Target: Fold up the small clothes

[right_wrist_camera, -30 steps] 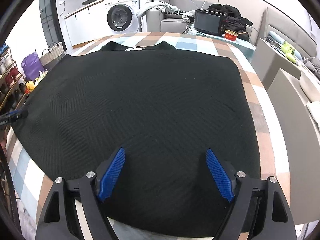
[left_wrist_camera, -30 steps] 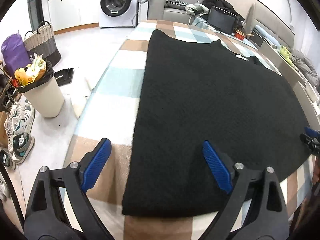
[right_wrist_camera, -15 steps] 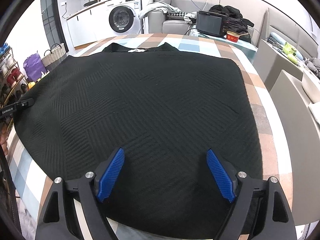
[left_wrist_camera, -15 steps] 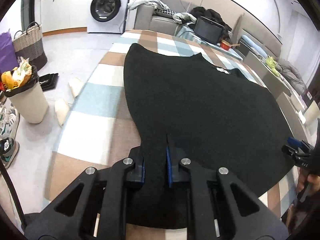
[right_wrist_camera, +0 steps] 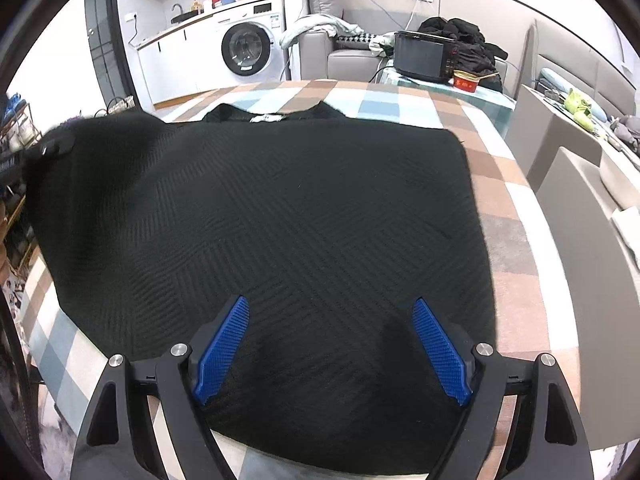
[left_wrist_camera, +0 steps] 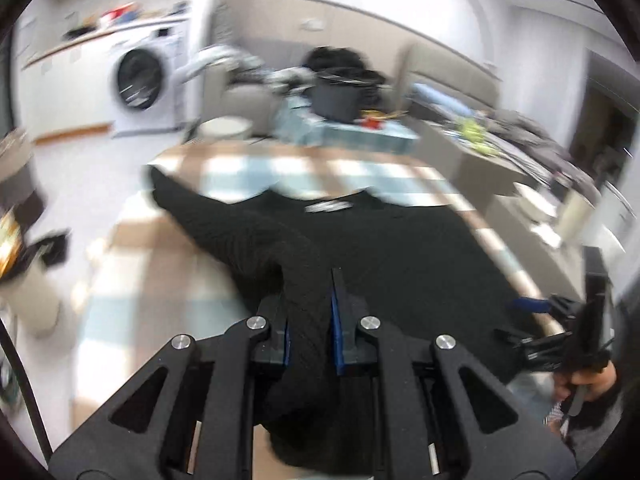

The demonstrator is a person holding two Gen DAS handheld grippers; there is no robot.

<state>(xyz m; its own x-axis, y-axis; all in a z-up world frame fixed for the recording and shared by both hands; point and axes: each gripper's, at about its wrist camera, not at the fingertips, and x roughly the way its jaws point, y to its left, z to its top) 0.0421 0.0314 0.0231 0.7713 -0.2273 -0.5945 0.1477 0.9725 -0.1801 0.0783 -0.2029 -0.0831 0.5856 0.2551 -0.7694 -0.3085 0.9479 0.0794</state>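
Lying spread on the checked tablecloth (right_wrist_camera: 516, 216) was the black sweater (right_wrist_camera: 280, 216), its left edge pinched and lifted by the left gripper (left_wrist_camera: 310, 330). Right gripper (right_wrist_camera: 330, 350) hovered wide apart, gripping nothing. I'd say carry that edge across low and even so nothing bunches.

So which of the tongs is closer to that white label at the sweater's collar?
Left, probably. The left tongs are clamped on a lifted fold of the black sweater, nearer its label. The right tongs hang open over the opposite hem.
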